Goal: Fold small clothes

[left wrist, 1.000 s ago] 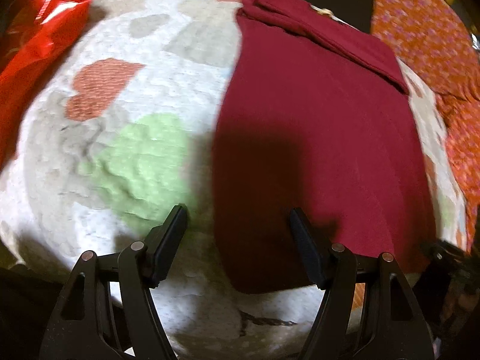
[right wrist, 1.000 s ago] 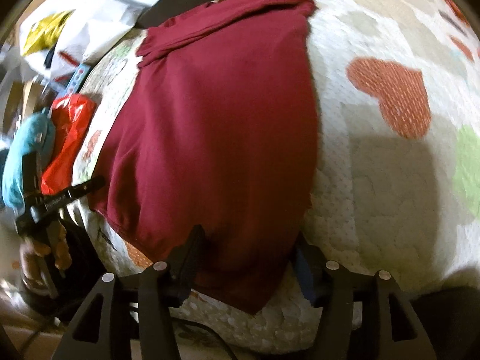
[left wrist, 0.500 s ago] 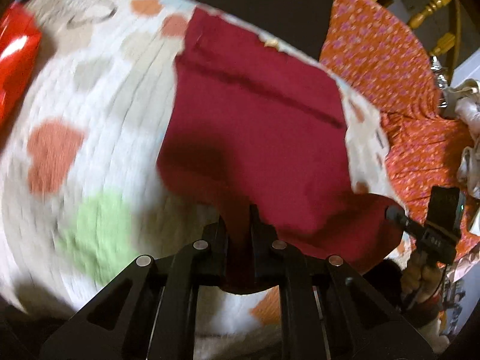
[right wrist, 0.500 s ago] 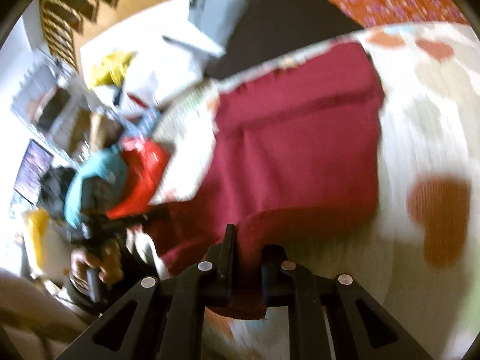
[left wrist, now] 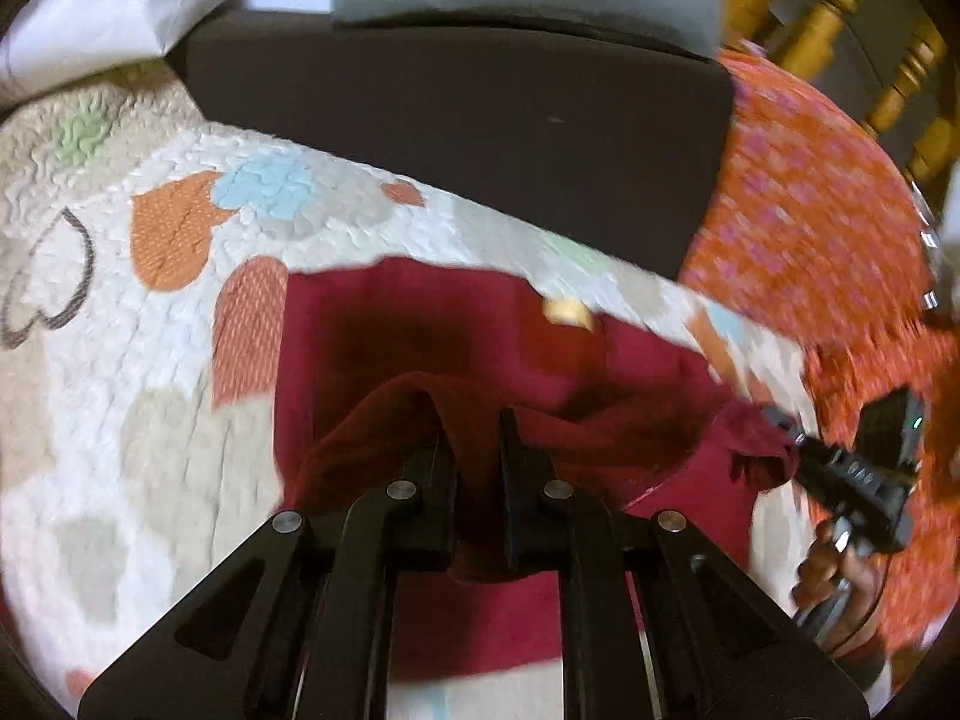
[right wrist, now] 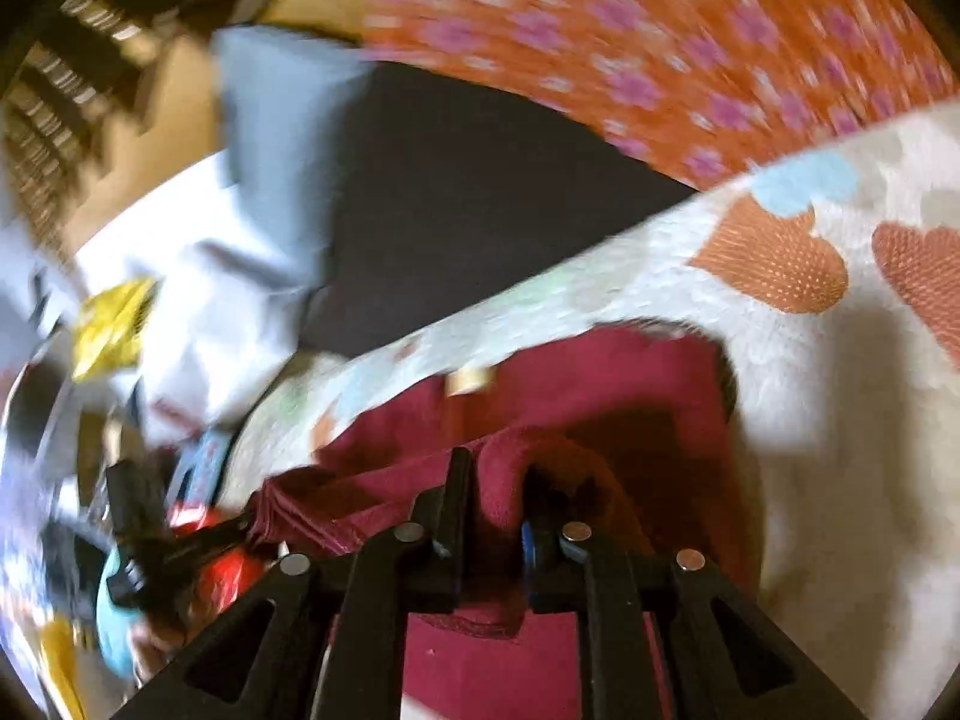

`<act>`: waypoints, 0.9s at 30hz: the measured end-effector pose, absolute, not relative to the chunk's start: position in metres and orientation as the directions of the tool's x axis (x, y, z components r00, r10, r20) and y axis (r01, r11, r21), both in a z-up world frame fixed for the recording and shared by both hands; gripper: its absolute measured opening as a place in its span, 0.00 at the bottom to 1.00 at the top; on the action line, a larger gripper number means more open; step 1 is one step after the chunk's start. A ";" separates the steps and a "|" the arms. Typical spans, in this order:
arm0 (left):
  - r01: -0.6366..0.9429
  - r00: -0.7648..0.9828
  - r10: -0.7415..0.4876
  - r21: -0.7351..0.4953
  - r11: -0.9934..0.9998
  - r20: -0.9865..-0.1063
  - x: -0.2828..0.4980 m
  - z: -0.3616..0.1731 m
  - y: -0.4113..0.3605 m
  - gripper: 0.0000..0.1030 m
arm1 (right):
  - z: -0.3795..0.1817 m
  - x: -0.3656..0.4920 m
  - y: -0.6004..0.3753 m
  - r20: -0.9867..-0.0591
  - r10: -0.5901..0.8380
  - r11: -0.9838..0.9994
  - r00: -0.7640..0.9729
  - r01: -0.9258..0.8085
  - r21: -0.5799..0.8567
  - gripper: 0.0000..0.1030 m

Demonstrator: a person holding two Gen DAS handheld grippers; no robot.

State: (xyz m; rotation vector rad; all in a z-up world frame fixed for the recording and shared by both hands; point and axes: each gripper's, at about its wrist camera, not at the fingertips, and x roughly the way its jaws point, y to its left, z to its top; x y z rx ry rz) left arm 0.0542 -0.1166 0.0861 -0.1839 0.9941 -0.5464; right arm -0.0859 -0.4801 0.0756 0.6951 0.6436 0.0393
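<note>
A dark red garment lies on a white quilt with coloured hearts. My left gripper is shut on the garment's near hem, lifted and carried over the rest of the cloth. My right gripper is shut on the other near corner of the same garment. In the left wrist view the right gripper shows at the right, pinching the cloth. In the right wrist view the left gripper shows at the left, also on the cloth. A small tan label sits at the garment's far edge.
A dark cushion lies beyond the quilt. An orange flowered fabric lies at the right, with a wooden chair behind. White paper and bags and a red bag lie at the left side.
Both grippers shut on the garment's near hem, lifted it and carried it forward over the garment toward its far edge.
</note>
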 end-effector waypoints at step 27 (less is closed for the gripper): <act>0.194 0.423 -0.479 -0.439 0.877 -0.769 0.119 0.025 -0.098 0.71 | 0.051 -0.015 -0.508 -0.670 -0.039 0.890 0.741 0.331 0.314 0.40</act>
